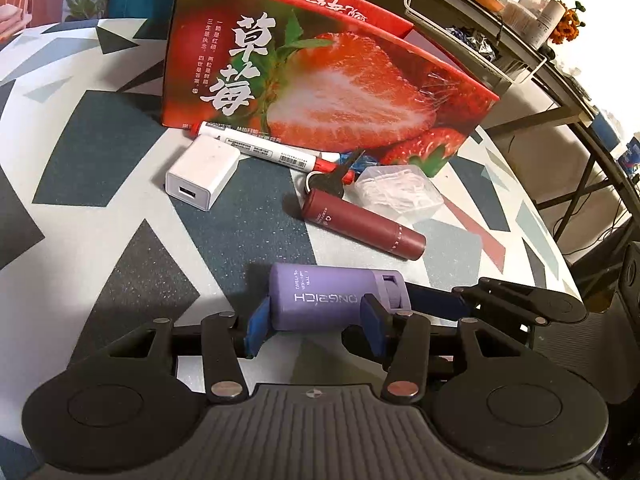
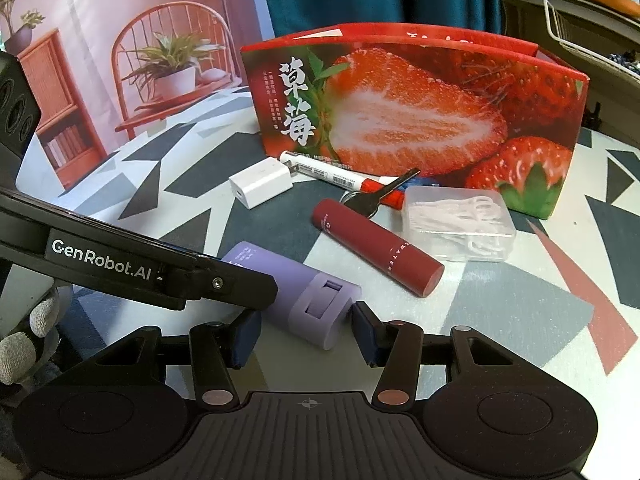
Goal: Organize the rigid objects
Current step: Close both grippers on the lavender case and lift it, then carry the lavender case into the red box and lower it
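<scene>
A purple cylinder (image 1: 320, 300) lies on the patterned table. My left gripper (image 1: 316, 326) has its blue pads around its body, touching both sides. In the right wrist view the purple cylinder (image 2: 304, 300) lies between the pads of my right gripper (image 2: 306, 334), which stands open around its capped end. The left gripper's arm (image 2: 140, 272) crosses from the left. A dark red tube (image 1: 360, 224), white charger (image 1: 202, 178), white marker (image 1: 272, 150), key (image 1: 332, 180) and clear box of floss picks (image 1: 400, 192) lie before the strawberry box (image 1: 320, 80).
The strawberry box (image 2: 420, 120) is open at the top and stands at the back of the table. A dark shelf with a wire basket (image 1: 460, 12) stands beyond it on the right. The table edge (image 1: 568, 280) curves down the right side.
</scene>
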